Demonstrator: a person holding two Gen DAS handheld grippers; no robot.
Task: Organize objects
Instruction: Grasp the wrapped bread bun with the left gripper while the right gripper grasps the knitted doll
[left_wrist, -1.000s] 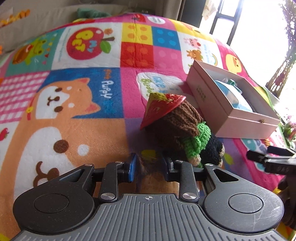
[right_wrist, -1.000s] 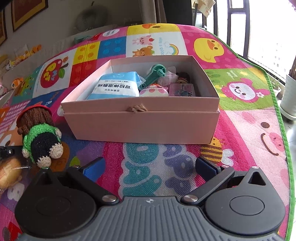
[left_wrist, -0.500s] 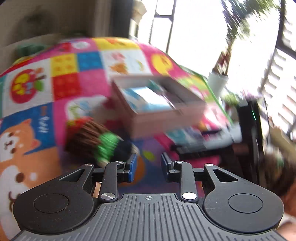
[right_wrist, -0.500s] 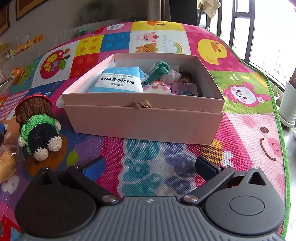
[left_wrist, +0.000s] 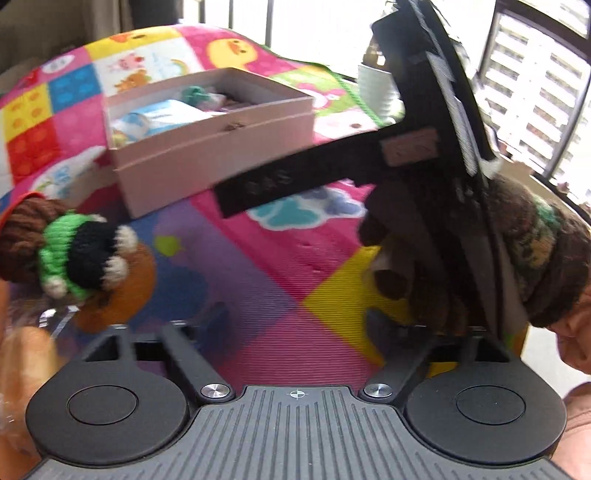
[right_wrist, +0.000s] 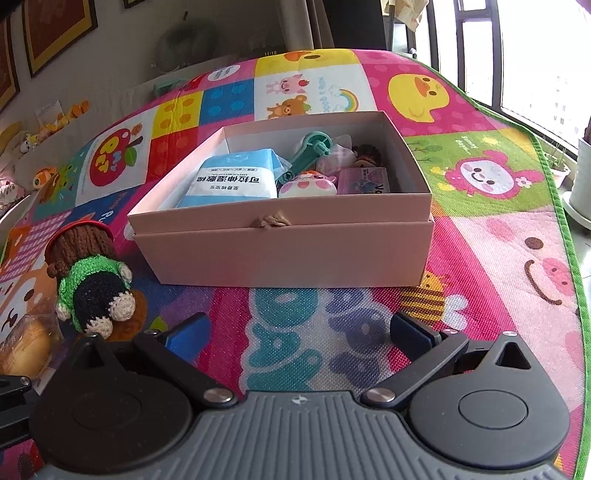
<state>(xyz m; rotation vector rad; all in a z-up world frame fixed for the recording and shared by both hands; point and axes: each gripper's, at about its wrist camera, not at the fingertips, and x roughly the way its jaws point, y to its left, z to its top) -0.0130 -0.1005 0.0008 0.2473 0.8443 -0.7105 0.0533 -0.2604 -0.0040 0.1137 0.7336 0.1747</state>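
Observation:
A crocheted doll (right_wrist: 92, 284) in brown, green and black lies on the play mat left of the open pink box (right_wrist: 280, 243); the left wrist view also shows the doll (left_wrist: 74, 254) and the box (left_wrist: 207, 147). Inside the box are a blue wipes packet (right_wrist: 236, 181), a teal tool (right_wrist: 310, 147) and small toys. A wrapped bun (right_wrist: 26, 350) lies at the far left, outside my left gripper (left_wrist: 297, 317), whose jaws are opening wide with nothing between them. My right gripper (right_wrist: 299, 336) stands open over the mat in front of the box, holding nothing.
The right gripper's black body (left_wrist: 332, 173) and a hand in a brown knitted sleeve (left_wrist: 535, 240) fill the right of the left wrist view. The mat's green edge (right_wrist: 554, 184) runs along the window, by a white pot (left_wrist: 376, 88). Small toys (right_wrist: 44, 173) line the wall.
The left gripper swung right, past the doll toward the box and the other hand. Its jaws went from nearly shut on the bun to wide apart. The right gripper stayed put.

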